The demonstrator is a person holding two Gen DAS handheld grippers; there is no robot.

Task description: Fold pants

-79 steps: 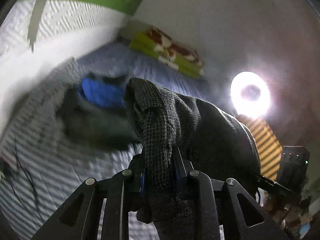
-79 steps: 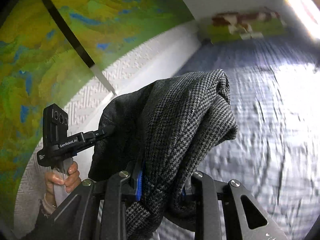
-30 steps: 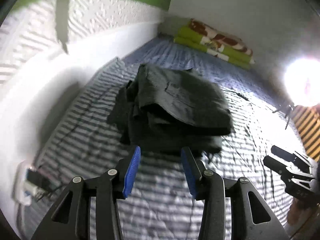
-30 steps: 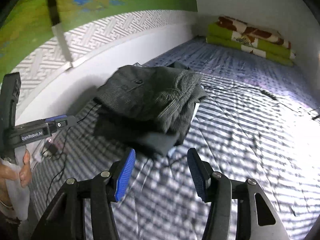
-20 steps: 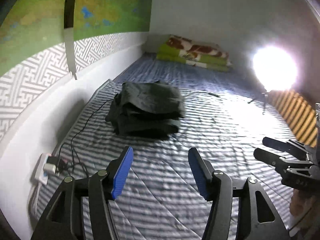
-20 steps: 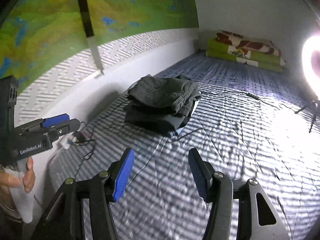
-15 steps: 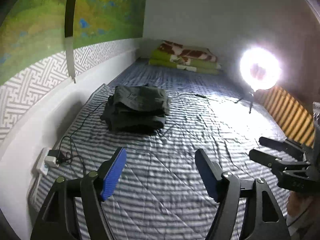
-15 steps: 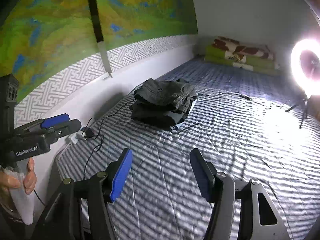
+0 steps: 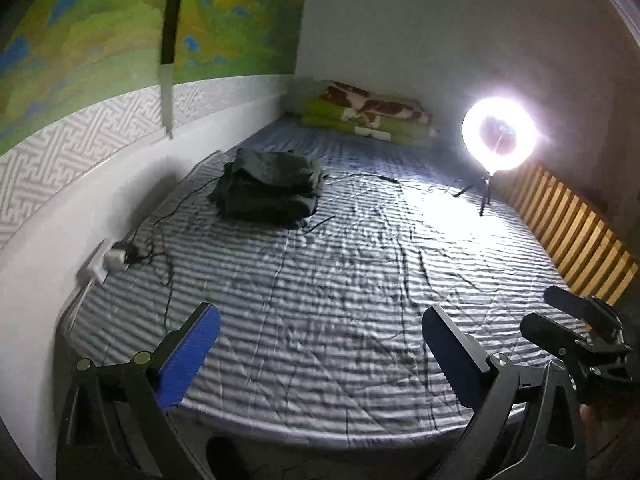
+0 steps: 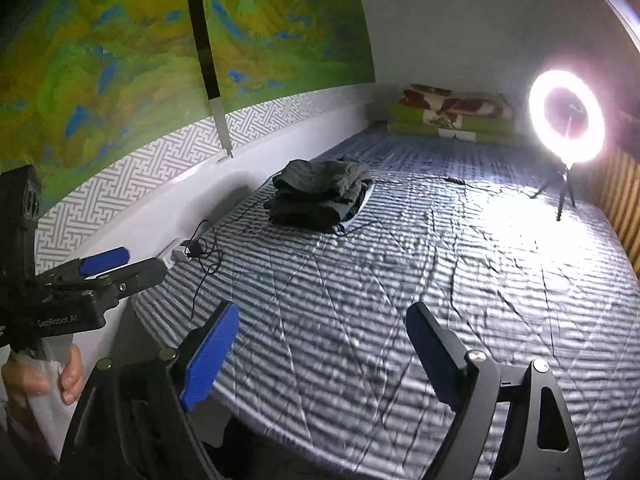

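Folded pants (image 9: 269, 187) lying in a dark stack on the striped bed (image 9: 340, 288), far side near the wall, well apart from both tools. Left hand-held gripper (image 9: 320, 352) and right hand-held gripper (image 10: 320, 344) both spread wide, holding nothing, hovering over the near edge of the bed. Fold judged complete, stack placed; next move probably only a check of stack neatness, or fetching another garment, none in view.

Dark grey pants (image 9: 269, 188) are seen folded into a compact stack. Stack is laid flat at 11 o'clock.
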